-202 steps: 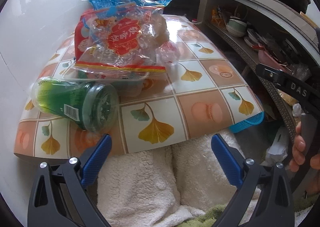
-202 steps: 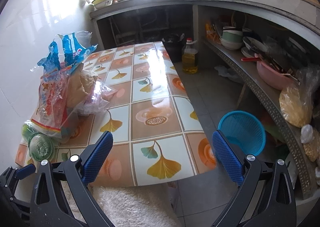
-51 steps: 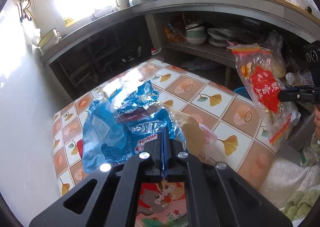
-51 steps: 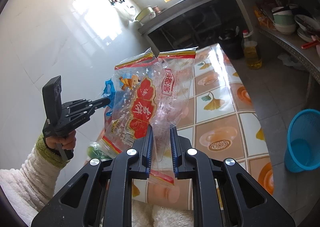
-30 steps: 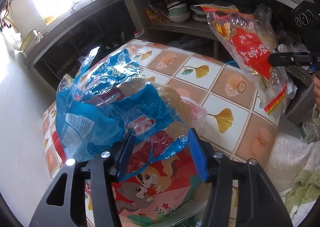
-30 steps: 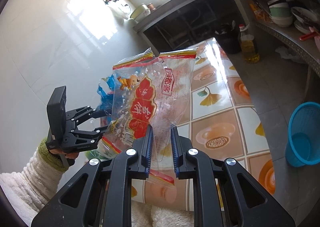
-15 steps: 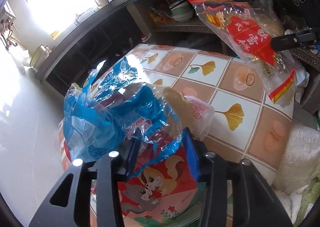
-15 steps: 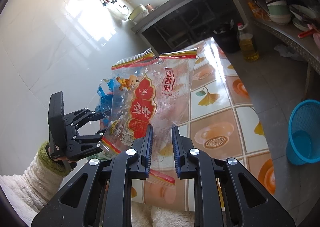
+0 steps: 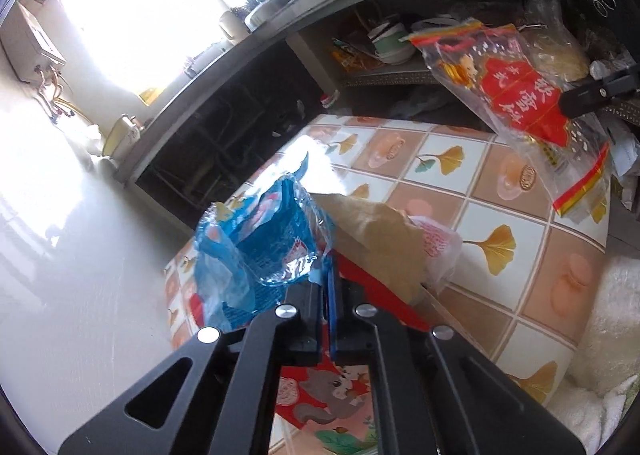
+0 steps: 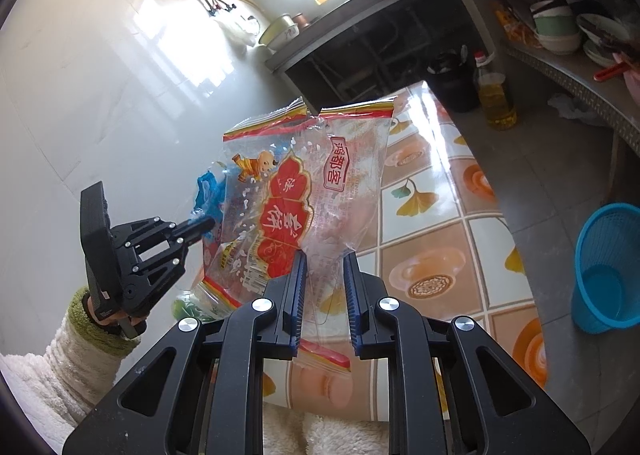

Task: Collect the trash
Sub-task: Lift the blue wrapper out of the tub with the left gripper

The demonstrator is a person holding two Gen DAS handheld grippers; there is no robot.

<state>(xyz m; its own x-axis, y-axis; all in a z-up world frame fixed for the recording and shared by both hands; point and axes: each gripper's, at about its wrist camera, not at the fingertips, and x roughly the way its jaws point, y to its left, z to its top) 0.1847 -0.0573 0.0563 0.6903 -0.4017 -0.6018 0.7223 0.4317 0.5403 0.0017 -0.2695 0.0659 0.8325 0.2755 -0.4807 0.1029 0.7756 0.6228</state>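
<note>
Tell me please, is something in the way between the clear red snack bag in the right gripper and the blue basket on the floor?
Nothing visible blocks it. The right gripper holds the snack bag up above the table. The blue basket stands open on the floor past the table's edge, with only bare floor around it.

left tongs (image 9: 329,287): jaws wide apart around blue wrapper (image 9: 264,243) a second ago, now pressed together on its edge, wrapper lifted a little | right tongs (image 10: 325,283): empty over the tabletop (image 9: 472,191) at the start, now hold the red-printed clear bag (image 10: 304,199) raised off it
</note>
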